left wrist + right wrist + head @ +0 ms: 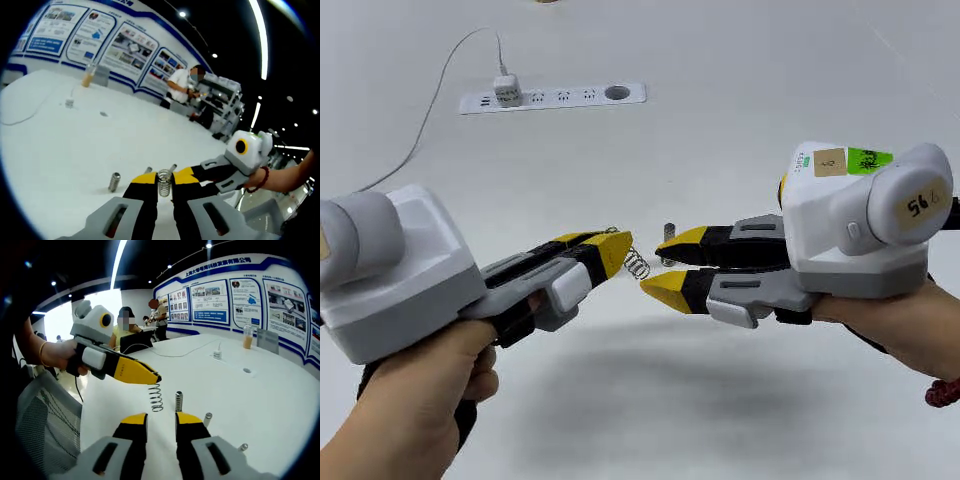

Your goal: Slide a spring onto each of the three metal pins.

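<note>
The left gripper had its fingers clenched on one end of a spring, which hung from their tips above the white desk. Just right of it, the right gripper faced the spring with its fingers released, a clear gap between them and nothing in it. In the right gripper view three metal pins stood upright on the desk, the leftmost just right of the dangling spring.

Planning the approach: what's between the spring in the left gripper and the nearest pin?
Only bare table, seen in the right gripper view between the spring and that pin.
</note>
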{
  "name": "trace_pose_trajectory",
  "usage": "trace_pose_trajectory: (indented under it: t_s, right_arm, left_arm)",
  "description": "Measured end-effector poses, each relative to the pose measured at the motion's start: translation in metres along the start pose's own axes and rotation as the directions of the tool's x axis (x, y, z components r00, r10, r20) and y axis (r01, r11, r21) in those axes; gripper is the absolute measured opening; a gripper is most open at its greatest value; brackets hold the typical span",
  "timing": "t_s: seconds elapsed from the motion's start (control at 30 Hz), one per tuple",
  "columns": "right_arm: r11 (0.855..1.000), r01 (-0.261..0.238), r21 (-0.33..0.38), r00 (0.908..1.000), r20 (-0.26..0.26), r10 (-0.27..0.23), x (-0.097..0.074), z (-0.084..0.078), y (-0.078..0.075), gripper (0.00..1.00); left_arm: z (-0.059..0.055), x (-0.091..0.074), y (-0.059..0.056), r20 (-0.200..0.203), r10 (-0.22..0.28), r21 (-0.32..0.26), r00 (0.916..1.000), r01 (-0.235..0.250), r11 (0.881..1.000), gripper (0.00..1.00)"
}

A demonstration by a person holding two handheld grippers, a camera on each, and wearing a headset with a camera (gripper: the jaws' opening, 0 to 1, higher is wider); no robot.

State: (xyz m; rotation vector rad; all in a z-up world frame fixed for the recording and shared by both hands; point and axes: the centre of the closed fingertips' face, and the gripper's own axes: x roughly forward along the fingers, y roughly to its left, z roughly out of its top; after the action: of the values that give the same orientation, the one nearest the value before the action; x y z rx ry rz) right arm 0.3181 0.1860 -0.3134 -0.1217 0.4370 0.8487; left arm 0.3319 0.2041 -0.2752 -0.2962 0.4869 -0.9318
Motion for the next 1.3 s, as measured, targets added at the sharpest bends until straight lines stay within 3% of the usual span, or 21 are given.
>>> trace_pose_trajectory:
  t_s: [0.13, 0.23, 0.27, 0.47, 0.83, 0.97, 1.1, 1.2, 1.3]
  right_arm:
    - [1.0, 0.01, 0.009, 0.9998, -0.016, -0.01, -0.002, -0.005, -0.002, 0.26]
    - [1.0, 0.021, 0.012, 0.9995, -0.026, -0.021, -0.004, -0.009, -0.004, 0.27]
    - [1.0, 0.023, 0.009, 0.9993, -0.028, -0.023, -0.004, -0.01, -0.004, 0.27]
    - [0.999, 0.039, 0.0, 0.9973, -0.062, -0.039, -0.007, -0.022, -0.007, 0.27]
    - [0.997, 0.08, 0.021, 0.992, -0.1, -0.077, -0.016, -0.038, -0.016, 0.33]
    - [0.995, 0.095, 0.032, 0.9903, -0.105, -0.091, -0.019, -0.042, -0.018, 0.36]
    - [0.993, 0.107, 0.047, 0.9888, -0.109, -0.102, -0.022, -0.046, -0.021, 0.37]
    - [0.992, 0.116, 0.057, 0.988, -0.109, -0.109, -0.024, -0.049, -0.023, 0.37]
    - [0.99, 0.124, 0.065, 0.987, -0.11, -0.117, -0.025, -0.051, -0.026, 0.37]
  left_arm:
    - [0.005, 0.002, 0.0, -0.004, 0.024, 0.114, 0.9997, -0.023, 0.993, 0.09]
    - [0.009, 0.004, -0.003, -0.007, 0.023, 0.201, 0.9997, -0.022, 0.979, 0.09]
    - [0.009, 0.005, -0.005, -0.01, 0.021, 0.204, 0.9997, -0.019, 0.979, 0.09]
    - [0.015, 0.012, -0.011, -0.018, 0.014, 0.347, 0.9997, -0.007, 0.938, 0.09]
    - [0.018, 0.03, -0.009, -0.024, 0.014, 0.471, 0.9996, -0.001, 0.882, 0.09]
    - [0.017, 0.036, -0.009, -0.021, 0.01, 0.49, 0.9997, 0.002, 0.872, 0.09]
    - [0.018, 0.042, -0.008, -0.011, 0.015, 0.526, 0.9998, -0.007, 0.85, 0.09]
    - [0.018, 0.046, -0.008, -0.001, 0.014, 0.532, 0.9999, -0.012, 0.847, 0.09]
    - [0.017, 0.053, -0.006, 0.002, 0.013, 0.521, 0.9999, -0.012, 0.854, 0.09]
